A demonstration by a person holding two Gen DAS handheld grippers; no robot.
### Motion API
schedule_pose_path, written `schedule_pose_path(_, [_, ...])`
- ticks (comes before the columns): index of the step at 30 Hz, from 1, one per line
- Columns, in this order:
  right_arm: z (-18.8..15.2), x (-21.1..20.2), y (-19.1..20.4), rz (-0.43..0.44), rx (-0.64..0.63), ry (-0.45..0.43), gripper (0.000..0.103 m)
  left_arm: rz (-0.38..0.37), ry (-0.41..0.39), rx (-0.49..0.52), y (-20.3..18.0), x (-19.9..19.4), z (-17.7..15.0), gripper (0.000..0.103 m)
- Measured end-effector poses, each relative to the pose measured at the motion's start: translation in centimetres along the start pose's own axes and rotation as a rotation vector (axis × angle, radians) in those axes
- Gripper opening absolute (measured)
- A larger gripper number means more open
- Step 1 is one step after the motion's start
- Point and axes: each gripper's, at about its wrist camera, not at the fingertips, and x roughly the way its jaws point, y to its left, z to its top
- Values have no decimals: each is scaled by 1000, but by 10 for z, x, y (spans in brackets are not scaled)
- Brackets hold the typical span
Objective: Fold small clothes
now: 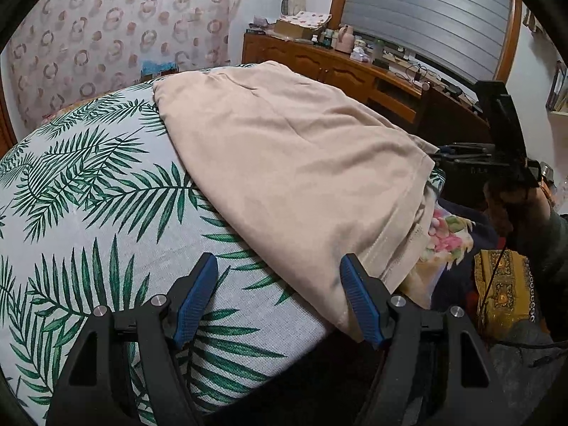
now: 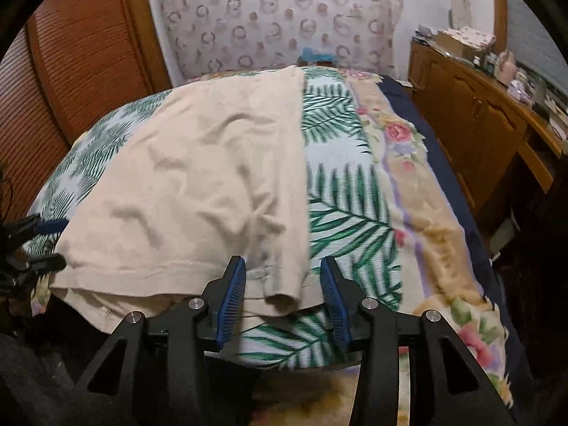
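Note:
A beige garment [image 1: 284,163] lies spread on the palm-leaf cloth [image 1: 88,213], its hem hanging over the near edge. My left gripper [image 1: 278,266] is open, its fingers either side of the garment's near left corner, gripping nothing. In the right wrist view the garment [image 2: 198,191] is wrinkled, with a folded sleeve-like corner at the front. My right gripper [image 2: 282,269] is open with that corner lying between its fingers. The left gripper shows at the left edge of the right wrist view [image 2: 39,245]. The right gripper and the hand show at the right of the left wrist view [image 1: 511,167].
A floral blanket [image 2: 419,191] and a dark blue sheet [image 2: 436,142] lie right of the leaf cloth [image 2: 337,184]. A cluttered wooden sideboard [image 1: 355,67] stands along the wall. A patterned curtain [image 2: 277,14] hangs behind. A wooden shutter [image 2: 81,64] stands left.

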Motion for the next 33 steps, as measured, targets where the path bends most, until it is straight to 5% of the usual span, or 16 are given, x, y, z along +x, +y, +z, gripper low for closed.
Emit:
schedule_pose_path(3, [1, 1, 11, 14, -41, 21, 20, 1, -3, 0, -1, 0, 0, 72])
schedule_pose_path(6, [2, 2, 16, 51, -48, 32, 10, -21, -7, -6, 0, -1, -1, 72])
schedule_pose_path(10, [1, -1, 9, 81, -30, 24, 8, -76, -6, 8, -5, -3, -3, 51])
schedule_pose_path(15, [-7, -8, 4, 91, -3, -16, 7, -72, 7, 52, -16, -2, -5, 39])
schedule_pose_path(17, [-9, -13, 2, 94, 12, -41, 7, -66, 13, 59, -17, -2, -5, 15])
schedule_pose_path(19, [-10, -19, -1, 101, 22, -63, 7, -63, 1, 55, -16, -4, -4, 7])
schedule_pose_path(33, [5, -77, -1, 127, 16, -245, 7, -97, -223, -1, 5, -69, 54, 6])
